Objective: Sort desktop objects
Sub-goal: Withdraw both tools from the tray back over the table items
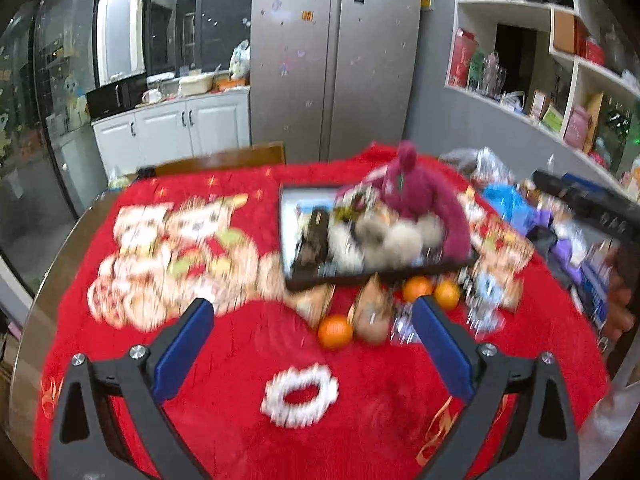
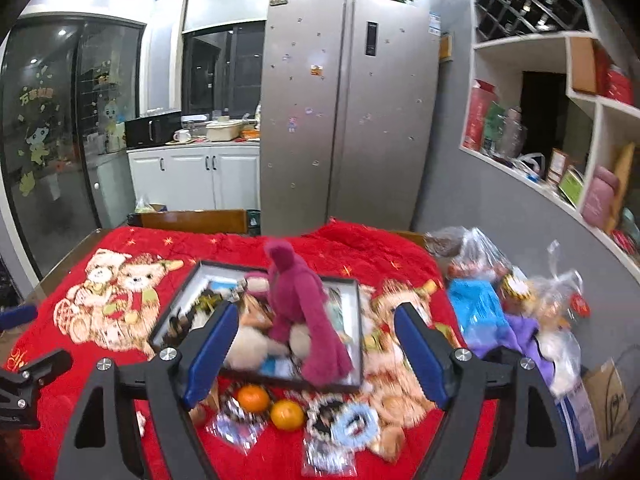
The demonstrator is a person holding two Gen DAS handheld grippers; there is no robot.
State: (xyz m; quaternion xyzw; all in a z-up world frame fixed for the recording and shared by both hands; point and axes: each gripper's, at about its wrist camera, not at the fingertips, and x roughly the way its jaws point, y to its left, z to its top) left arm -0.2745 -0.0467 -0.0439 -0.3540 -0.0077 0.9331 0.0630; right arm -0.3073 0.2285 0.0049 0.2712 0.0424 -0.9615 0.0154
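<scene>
Both the left gripper (image 1: 312,316) and right gripper (image 2: 316,320) hover wide, tilted down over the red blanket (image 1: 248,344).

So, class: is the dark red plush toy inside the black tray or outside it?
Inside. The plush toy sits among other soft toys within the tray's black rim, one limb draping over the near edge.

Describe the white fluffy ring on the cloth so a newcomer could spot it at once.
Start at the red blanket that covers the table, then come toward the near edge, in front of the black tray and the oranges. The white fluffy ring lies there alone on bare red, the only white loop, apart from the clutter.
</scene>
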